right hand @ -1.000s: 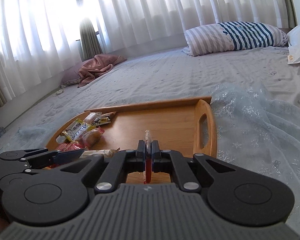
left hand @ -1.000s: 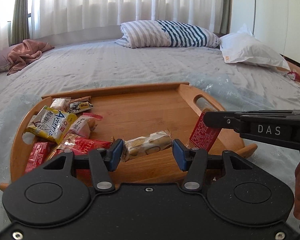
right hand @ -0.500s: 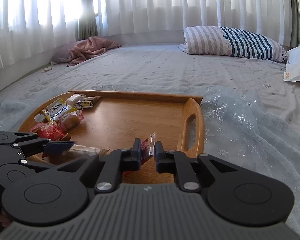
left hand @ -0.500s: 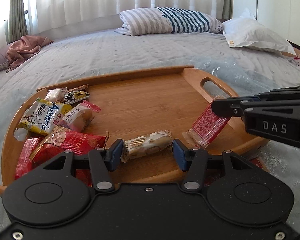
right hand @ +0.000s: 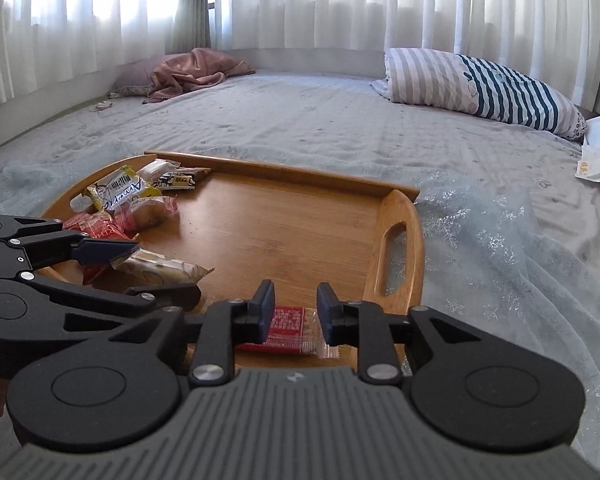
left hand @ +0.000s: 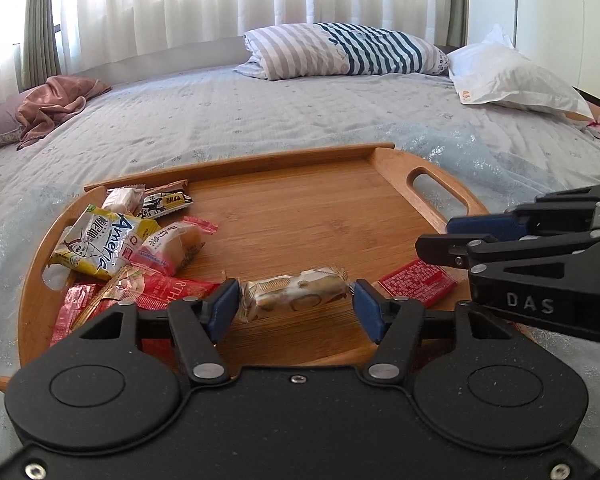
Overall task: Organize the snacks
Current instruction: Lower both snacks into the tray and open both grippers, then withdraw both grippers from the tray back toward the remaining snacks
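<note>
Left hand-held gripper (left hand: 294,306): black frame with blue pads, jaws standing partly apart and just now opening. A cream-and-tan wrapped pastry bar (left hand: 292,294) lies crosswise between the pads on the tray floor; a narrow gap shows at each end of the wrapper, so the pads do not press on it.

Right hand-held gripper (right hand: 296,306): black frame with blue pads, jaws likewise partly apart and just now opening. A flat red rectangular snack packet with a clear sealed edge (right hand: 290,330) lies on the tray below and between its pads, not clamped. Seen from the left wrist, this gripper enters from the right, its fingertips just above the red packet (left hand: 416,282).

Both snacks rest near the front edge of an oval bamboo tray with cut-out handles (left hand: 320,216), which sits on a bed covered with a pale grey-blue patterned bedspread (left hand: 260,120).

To the left of the left gripper, at the tray's left end, is a heap of snacks: a yellow-and-white packet printed "Ameria" (left hand: 100,246), a pink-edged clear-wrapped bun (left hand: 172,246), crumpled red foil wrappers (left hand: 140,292), a small white wrapped sweet (left hand: 120,200) and a brown-and-white bar (left hand: 166,200).

Well beyond the tray: a grey and dark blue striped pillow (left hand: 340,50), a white plastic bag (left hand: 508,76) and a crumpled dusty-pink cloth (left hand: 56,100).
</note>
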### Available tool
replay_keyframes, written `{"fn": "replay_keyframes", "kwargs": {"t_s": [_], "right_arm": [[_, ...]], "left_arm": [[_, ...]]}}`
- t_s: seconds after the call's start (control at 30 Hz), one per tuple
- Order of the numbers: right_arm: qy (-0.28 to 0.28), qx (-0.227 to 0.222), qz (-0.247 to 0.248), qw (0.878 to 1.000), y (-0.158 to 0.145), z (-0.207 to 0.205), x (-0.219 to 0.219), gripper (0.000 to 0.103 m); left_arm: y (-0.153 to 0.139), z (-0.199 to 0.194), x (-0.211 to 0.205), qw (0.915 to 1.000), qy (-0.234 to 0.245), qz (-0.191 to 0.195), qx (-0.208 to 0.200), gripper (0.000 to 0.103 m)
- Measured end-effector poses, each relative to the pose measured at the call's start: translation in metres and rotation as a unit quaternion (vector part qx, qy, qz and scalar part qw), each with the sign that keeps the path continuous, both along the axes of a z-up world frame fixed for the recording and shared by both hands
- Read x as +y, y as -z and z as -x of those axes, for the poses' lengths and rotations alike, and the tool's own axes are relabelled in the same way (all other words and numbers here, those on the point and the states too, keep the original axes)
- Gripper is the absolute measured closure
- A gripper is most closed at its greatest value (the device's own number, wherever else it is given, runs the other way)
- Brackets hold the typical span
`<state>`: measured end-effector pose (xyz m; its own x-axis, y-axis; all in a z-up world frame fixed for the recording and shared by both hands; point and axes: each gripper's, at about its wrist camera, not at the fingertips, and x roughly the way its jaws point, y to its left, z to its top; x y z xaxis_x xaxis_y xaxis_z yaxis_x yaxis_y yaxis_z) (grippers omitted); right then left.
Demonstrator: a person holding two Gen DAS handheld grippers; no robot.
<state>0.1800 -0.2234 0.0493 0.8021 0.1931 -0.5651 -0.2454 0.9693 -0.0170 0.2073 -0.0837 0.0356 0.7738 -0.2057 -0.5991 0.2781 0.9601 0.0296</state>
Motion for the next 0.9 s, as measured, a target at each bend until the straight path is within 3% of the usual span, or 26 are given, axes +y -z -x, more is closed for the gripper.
{"fn": "replay_keyframes", "kwargs": {"t_s": [0.07,0.13,0.33,0.43,0.5,0.63,0.9], "right_arm": [[0.008,-0.011,0.000,1.000,-0.006,0.005,-0.003,0.040],[0.017,-0.023,0.004,1.000,-0.012,0.012,-0.006,0.034],[0.047,-0.058,0.010,0.997,-0.033,0.041,-0.017,0.013],[0.060,-0.068,0.025,0.996,-0.039,0.054,-0.019,0.010],[0.068,-0.068,0.038,0.995,-0.038,0.061,-0.018,0.001],[0.069,-0.051,0.052,0.995,-0.029,0.072,-0.012,0.000],[0.046,-0.003,0.032,0.998,0.002,0.084,0.006,0.000]], "left_arm": [[-0.001,0.000,-0.001,1.0000,-0.001,-0.002,0.001,0.036],[-0.002,0.002,-0.001,1.0000,-0.002,-0.005,-0.002,0.024],[-0.011,0.008,-0.003,0.9999,-0.006,-0.004,-0.015,0.016],[-0.019,0.012,0.003,0.9996,-0.018,0.010,-0.019,0.013],[-0.025,0.016,0.008,0.9993,-0.024,0.019,-0.023,0.012],[-0.032,0.025,0.018,0.9984,-0.039,0.027,-0.032,0.004],[-0.035,0.046,0.036,0.9976,-0.053,0.031,-0.032,0.001]]}}
